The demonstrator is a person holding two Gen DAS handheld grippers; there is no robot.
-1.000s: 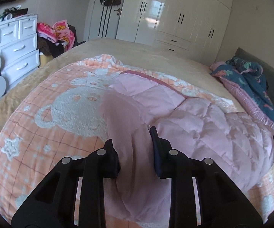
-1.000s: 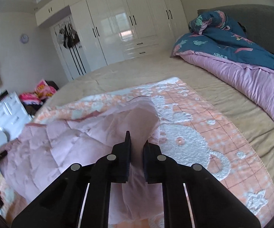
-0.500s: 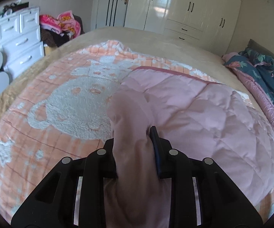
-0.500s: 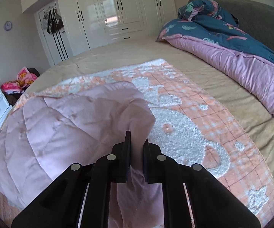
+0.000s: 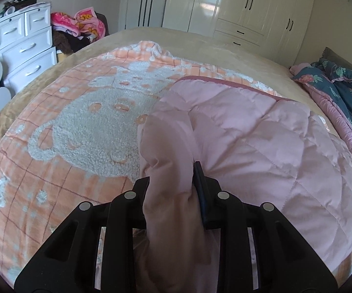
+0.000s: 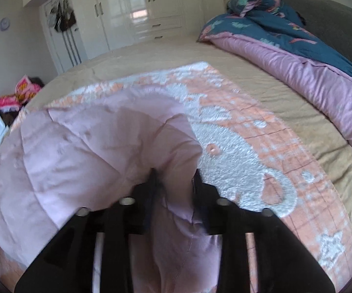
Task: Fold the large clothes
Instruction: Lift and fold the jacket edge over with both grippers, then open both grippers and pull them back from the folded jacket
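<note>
A pink quilted coat [image 5: 261,141] lies folded on an orange blanket with a white bear [image 5: 83,131] on the bed. My left gripper [image 5: 171,178] has its jaws part apart around a thick fold of the coat's left edge. In the right wrist view the coat [image 6: 78,151] bulges on the left. My right gripper [image 6: 174,183] has its jaws spread with a fold of the coat's right edge between them; this view is blurred.
A blue and purple duvet [image 6: 298,56] is piled at the head of the bed. A white drawer chest [image 5: 22,48] and a heap of pink clothes [image 5: 78,26] stand left of the bed. White wardrobes [image 5: 237,12] line the far wall.
Both grippers carried the coat's near edge forward and down over the rest of it. The right gripper's jaws have spread from tightly shut to apart.
</note>
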